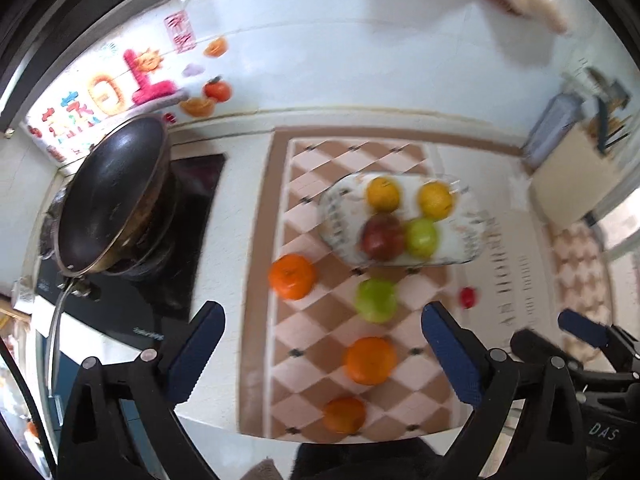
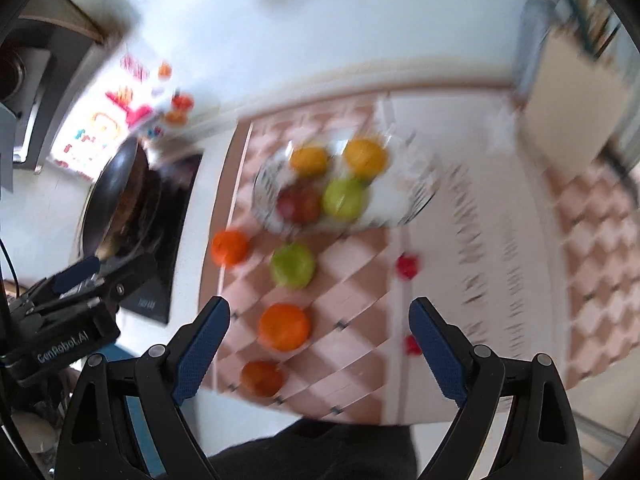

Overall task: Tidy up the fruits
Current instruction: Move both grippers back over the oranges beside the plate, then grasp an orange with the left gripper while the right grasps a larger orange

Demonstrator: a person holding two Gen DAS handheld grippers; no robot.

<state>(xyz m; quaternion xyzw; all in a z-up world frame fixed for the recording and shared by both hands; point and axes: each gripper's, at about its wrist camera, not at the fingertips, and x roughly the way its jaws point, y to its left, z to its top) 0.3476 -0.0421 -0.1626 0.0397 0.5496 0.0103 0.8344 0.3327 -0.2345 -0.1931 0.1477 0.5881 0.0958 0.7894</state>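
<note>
The left gripper [image 1: 324, 340] is hanging over the checkered mat [image 1: 320, 396] with its jaws spread wide and nothing between the pads. Just ahead of its fingertips a green apple [image 1: 376, 300] is lying on the mat, an orange [image 1: 371, 360] is sitting between the fingers below them, and another orange [image 1: 344, 414] is lying nearer the wrist. A third orange [image 1: 291, 276] is resting ahead and to the left. Further ahead the glass bowl [image 1: 332, 216] is holding four fruits — two yellow, one dark red, one green.

The right gripper [image 2: 319, 332] is hovering beside it, jaws likewise wide and empty — a small red fruit [image 2: 407, 266] is lying ahead of its right finger. Both views are blurring.
</note>
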